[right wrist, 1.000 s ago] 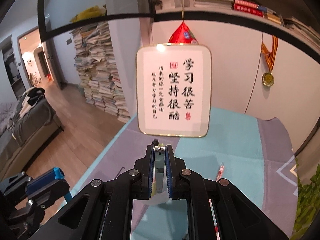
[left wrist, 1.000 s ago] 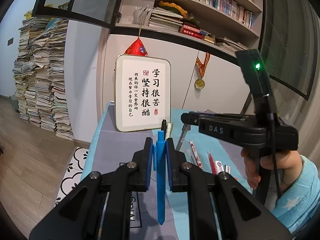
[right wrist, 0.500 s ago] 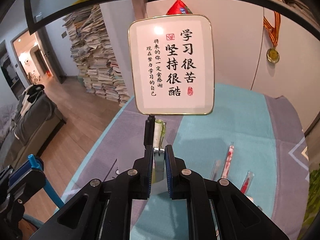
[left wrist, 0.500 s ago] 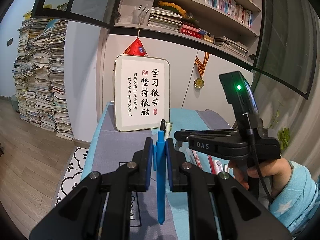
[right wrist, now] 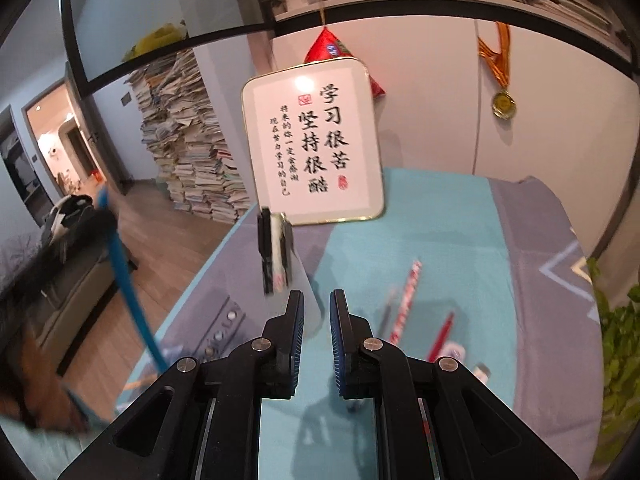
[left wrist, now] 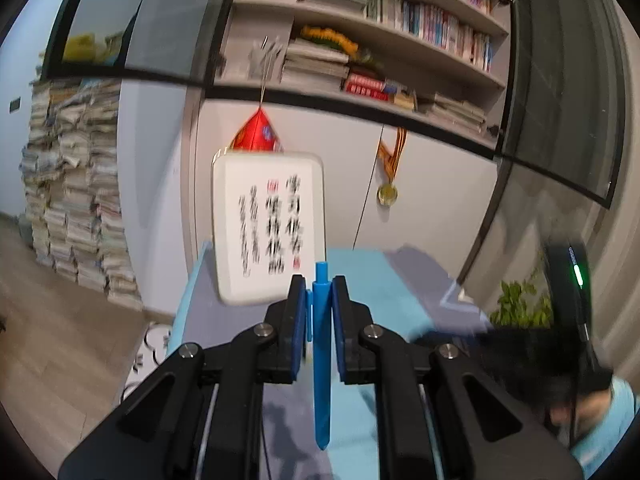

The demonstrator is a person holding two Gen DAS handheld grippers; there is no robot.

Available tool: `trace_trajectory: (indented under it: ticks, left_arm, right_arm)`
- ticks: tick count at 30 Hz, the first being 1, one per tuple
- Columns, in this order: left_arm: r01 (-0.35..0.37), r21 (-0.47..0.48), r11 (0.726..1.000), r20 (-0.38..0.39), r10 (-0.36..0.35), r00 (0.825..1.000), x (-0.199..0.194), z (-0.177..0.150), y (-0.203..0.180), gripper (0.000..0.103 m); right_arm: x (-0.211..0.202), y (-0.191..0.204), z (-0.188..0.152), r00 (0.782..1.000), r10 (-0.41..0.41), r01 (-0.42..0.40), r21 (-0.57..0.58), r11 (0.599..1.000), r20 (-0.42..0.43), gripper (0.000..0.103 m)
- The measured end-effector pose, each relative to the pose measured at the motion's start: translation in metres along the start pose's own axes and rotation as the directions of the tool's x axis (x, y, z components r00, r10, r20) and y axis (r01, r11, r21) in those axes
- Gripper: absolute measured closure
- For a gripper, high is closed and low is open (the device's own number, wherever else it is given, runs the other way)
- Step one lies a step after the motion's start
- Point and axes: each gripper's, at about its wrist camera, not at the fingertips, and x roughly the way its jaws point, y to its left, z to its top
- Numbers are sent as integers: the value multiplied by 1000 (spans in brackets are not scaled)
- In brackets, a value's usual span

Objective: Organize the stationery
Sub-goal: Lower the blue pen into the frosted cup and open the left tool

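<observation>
The left gripper (left wrist: 319,312) pinches a blue pen (left wrist: 321,356) between its fingers (left wrist: 297,322); the pen stands roughly upright, its cap end just above the fingertips and its tip hanging below them, over the teal and grey cloth (left wrist: 372,276) that covers the bench. In the right wrist view the same pen shows as a blurred blue streak (right wrist: 128,292) at the left edge.

The right gripper (right wrist: 317,320) holds nothing: its fingers (right wrist: 296,332) stand close together with only a narrow gap, and cloth (right wrist: 440,232) shows through it. Just beyond them a clear pen holder (right wrist: 276,256) stands upright with a black pen and a pale one inside, near the foot of a white framed sign (right wrist: 312,144) with black calligraphy. To the right on the cloth lie a red-and-white patterned pen (right wrist: 408,296) and a red pen (right wrist: 442,334), near each other, with a few small blurred items beside them.
</observation>
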Motion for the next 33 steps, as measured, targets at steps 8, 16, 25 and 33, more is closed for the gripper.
trace_trajectory:
  ticks: [8,16,25,33]
  left_arm:
    - [-48,43,998,28,47,999,48,20,-19,92]
    - [-96,55,994,17,96,995,75,15,-21,92]
    - [-124,63,990,-37,126,991,93,-4,-16,92]
    - [-111,75,991,-94,118,988,99,-20,-15,92]
  right_arm:
    - [-13,-15,-25,997,-71,70,-18,997,-8,91]
    - [-11,-29,-35,997,-70,70,10,998,-26,91]
    - [10,-28,-46,994,-45,46,8,999,-102,91]
    - [16,-32,-51,992,-40,43,27,999,-120,91]
